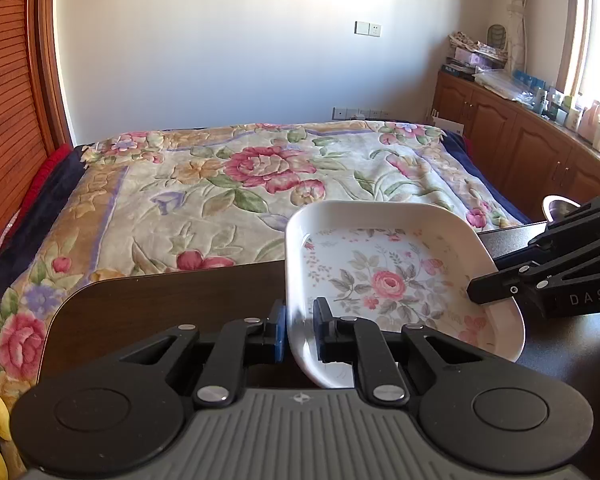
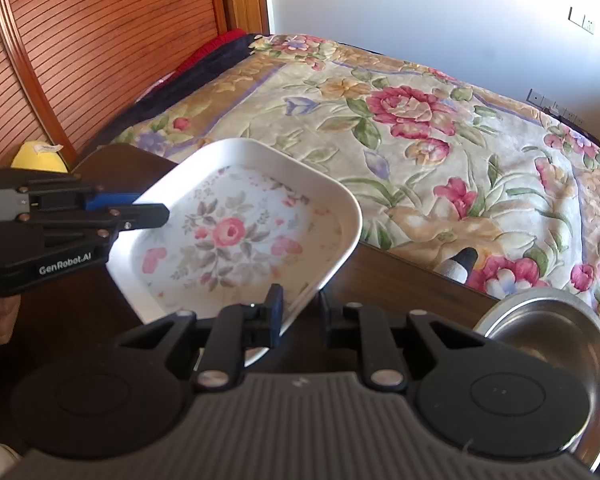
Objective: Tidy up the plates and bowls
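My left tongs [image 1: 300,330] pinch the floral plate's [image 1: 384,280] near rim, my right tongs [image 2: 300,312] its opposite edge; it hangs tilted above the counter [image 1: 160,300], its long axis running toward the bed [image 1: 220,184].

— What is seen beyond the dark table [image 1: 160,300]?
— A bed is covered by a flowered blanket [image 1: 236,184], and a slatted wooden door [image 1: 8,128] is set to its left.
— And along the right?
— Wooden cabinets [image 1: 512,140] are lined under the window, with boxes and bottles [image 1: 556,104] laid on top. Wall sockets [image 1: 360,113] are fixed low on the white wall [image 1: 240,60].
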### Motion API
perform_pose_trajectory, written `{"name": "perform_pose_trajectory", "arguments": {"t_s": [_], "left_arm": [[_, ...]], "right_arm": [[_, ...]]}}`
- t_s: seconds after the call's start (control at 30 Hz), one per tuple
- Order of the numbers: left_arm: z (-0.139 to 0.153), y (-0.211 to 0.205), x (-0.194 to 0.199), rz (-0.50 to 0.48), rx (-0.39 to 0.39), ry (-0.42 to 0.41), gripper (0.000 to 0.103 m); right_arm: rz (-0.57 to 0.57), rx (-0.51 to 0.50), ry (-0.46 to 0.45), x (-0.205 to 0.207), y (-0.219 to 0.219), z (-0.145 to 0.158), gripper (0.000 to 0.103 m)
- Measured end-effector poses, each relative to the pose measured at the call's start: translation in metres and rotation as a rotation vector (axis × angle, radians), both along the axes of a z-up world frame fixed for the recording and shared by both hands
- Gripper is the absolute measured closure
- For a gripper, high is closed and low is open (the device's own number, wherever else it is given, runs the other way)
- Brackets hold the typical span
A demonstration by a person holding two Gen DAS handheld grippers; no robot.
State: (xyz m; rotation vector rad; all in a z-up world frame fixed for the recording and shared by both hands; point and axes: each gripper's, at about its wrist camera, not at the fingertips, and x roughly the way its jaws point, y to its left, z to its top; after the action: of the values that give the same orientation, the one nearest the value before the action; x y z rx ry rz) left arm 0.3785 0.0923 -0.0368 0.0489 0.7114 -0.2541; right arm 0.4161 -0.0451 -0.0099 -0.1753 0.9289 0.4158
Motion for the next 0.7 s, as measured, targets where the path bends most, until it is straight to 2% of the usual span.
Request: {"name": "perform_pose_trajectory", "arguments": {"t_s": [0.33, 0.7], "left_arm": [[0.005, 0.004, -0.012, 0.003, -0.017, 0.032, 0.088], [0.031, 0.003, -0.049, 0.001, -0.011, -0.011, 0.088]], "right_arm": [[0.007, 0.032, 0.019, -0.005, -0.004, 0.003, 0.085], [0.006, 0.075, -0.018, -0.029, -0.012, 0.023, 0.085]]}}
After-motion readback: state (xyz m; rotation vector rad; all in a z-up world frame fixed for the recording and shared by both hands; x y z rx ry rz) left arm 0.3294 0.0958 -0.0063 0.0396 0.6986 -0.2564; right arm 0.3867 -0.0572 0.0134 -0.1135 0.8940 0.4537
